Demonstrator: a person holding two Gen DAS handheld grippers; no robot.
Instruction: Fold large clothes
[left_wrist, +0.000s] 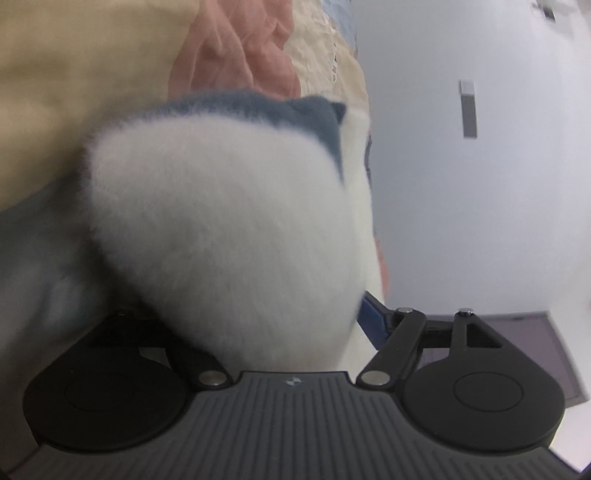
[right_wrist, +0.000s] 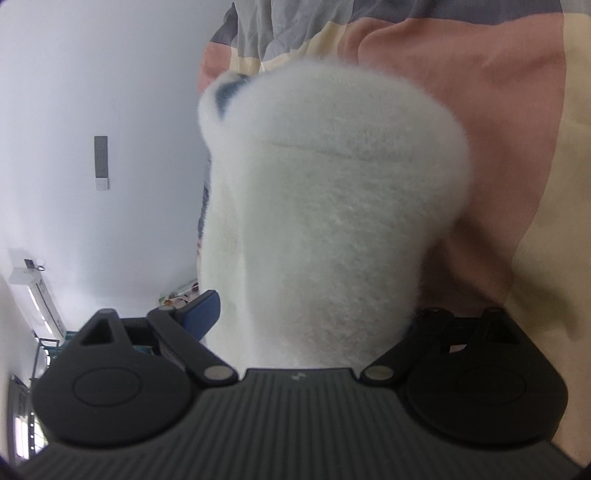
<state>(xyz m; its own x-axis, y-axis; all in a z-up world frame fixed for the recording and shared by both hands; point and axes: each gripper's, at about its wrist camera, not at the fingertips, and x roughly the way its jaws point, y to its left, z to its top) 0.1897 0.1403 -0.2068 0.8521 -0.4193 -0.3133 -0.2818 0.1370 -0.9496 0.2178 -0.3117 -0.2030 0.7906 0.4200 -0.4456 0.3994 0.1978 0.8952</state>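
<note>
Item: large white fleecy garment (left_wrist: 221, 229) with a grey-blue trimmed edge (left_wrist: 288, 110), bunched into a thick wad in front of each of my tools.

Location: raised above the bed, over a bedspread (right_wrist: 517, 110) in cream, pink and grey patches. In the right wrist view the same white pile (right_wrist: 325, 206) rises straight out of the tool's mouth.

Left tool (left_wrist: 295, 332): linkage arms splayed wide, one blue finger (left_wrist: 373, 317) visible beside the fabric; the cloth lies between the fingers, but I cannot see the pads pressing on it.

Right tool (right_wrist: 314, 325): also spread wide, one blue finger (right_wrist: 203, 314) showing at the left of the wad; whether it is clamped on the thick fabric or merely around it I cannot tell.

Progress, as a judgement: mid-fold at best. No flat, squared stack is visible; the garment reads as gathered or doubled over, not laid out. Remaining: lay it down on the bed, smooth it, complete the folds.

Surroundings: pale wall (left_wrist: 480, 184) with a small grey fitting (left_wrist: 468, 109).
</note>
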